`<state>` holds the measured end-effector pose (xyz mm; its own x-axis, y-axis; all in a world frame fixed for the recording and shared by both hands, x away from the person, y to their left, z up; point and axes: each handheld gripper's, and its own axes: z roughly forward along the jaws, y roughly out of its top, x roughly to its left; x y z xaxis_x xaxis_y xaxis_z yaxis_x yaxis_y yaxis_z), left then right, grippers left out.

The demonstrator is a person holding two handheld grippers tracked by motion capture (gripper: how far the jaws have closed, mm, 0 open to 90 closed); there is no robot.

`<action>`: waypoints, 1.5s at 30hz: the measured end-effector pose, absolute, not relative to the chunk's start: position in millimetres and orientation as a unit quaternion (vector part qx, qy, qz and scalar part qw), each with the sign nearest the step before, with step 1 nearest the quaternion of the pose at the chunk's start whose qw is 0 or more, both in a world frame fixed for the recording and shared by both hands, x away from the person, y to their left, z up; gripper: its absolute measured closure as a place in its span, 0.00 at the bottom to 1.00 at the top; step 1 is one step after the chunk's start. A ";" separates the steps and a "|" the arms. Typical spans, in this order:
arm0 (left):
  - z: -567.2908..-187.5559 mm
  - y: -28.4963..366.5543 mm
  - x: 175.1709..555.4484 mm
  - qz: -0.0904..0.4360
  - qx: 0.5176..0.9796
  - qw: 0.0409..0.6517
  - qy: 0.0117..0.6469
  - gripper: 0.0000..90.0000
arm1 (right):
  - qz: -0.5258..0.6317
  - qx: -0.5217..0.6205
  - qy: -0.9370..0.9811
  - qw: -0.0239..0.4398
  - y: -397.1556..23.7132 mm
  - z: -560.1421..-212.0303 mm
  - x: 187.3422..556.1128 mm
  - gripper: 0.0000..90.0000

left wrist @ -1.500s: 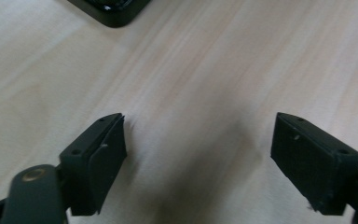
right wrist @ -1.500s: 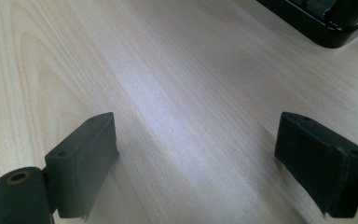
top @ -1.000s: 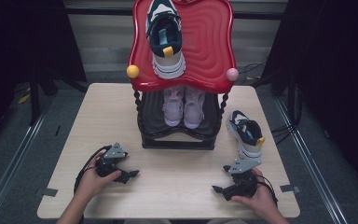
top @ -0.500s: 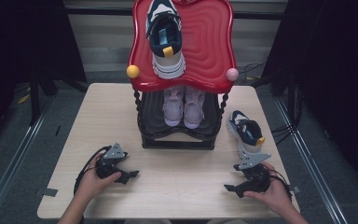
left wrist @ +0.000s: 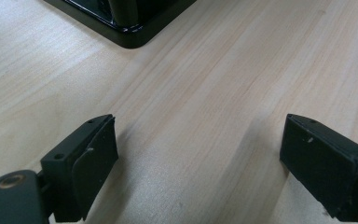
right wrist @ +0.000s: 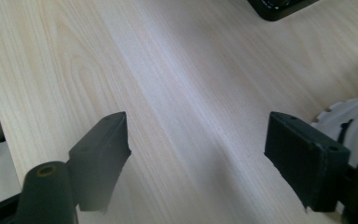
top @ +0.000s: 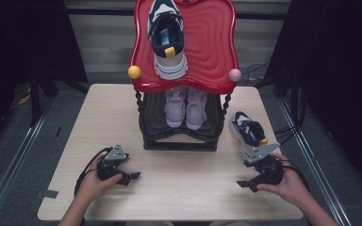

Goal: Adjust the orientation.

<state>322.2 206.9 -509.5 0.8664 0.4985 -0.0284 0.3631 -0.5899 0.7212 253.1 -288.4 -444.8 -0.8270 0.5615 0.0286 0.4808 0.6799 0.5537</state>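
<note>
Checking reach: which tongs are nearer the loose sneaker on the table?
Right. The right tongs sit just in front of the loose sneaker, jaws open and empty. The left tongs rest across the table, on the far side of the shoe rack.

Setting: a lab-style recording bay, not a home or shop. A pale wood-grain table (top: 99,117) stands alone on grey carpeted floor (top: 23,141), centre of the frame. Black curtains (top: 23,42) close off the upper left and the right side. Metal floor rails (top: 9,155) run along both sides of the table. Loose cables (top: 259,70) lie at upper right. Tape marks (top: 49,193) sit on the floor at lower left.
</note>
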 end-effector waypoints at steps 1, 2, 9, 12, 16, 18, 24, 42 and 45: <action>-509.5 206.9 322.2 0.089 0.887 0.382 0.243 0.12 | 0.278 0.281 0.916 0.071 -289.3 -442.2 253.9 0.25; -509.5 206.9 322.2 0.089 0.887 0.382 0.243 0.12 | 0.275 0.281 0.917 0.070 -290.1 -439.5 254.9 0.25; -509.5 206.9 322.1 0.089 0.887 0.382 0.243 0.12 | 0.245 0.262 0.931 0.066 -293.9 -424.4 261.5 0.25; -509.5 206.9 322.1 0.089 0.887 0.382 0.243 0.12 | 0.233 0.257 0.935 0.067 -294.8 -417.8 265.6 0.25; -509.5 206.9 322.1 0.089 0.887 0.382 0.243 0.12 | 0.217 0.249 0.941 0.071 -296.1 -410.9 272.5 0.25; -509.5 206.9 322.1 0.088 0.887 0.382 0.243 0.12 | 0.214 0.245 0.943 0.070 -296.1 -407.8 275.5 0.26; -509.4 206.9 322.1 0.089 0.888 0.381 0.243 0.11 | 0.199 0.233 0.949 0.075 -294.9 -398.3 283.3 0.27; -509.3 206.8 322.0 0.088 0.888 0.380 0.243 0.11 | 0.167 0.218 0.956 0.105 -300.6 -373.0 304.7 0.26; -509.2 206.9 322.0 0.088 0.889 0.379 0.243 0.11 | 0.166 0.219 0.955 0.111 -302.1 -372.3 308.6 0.26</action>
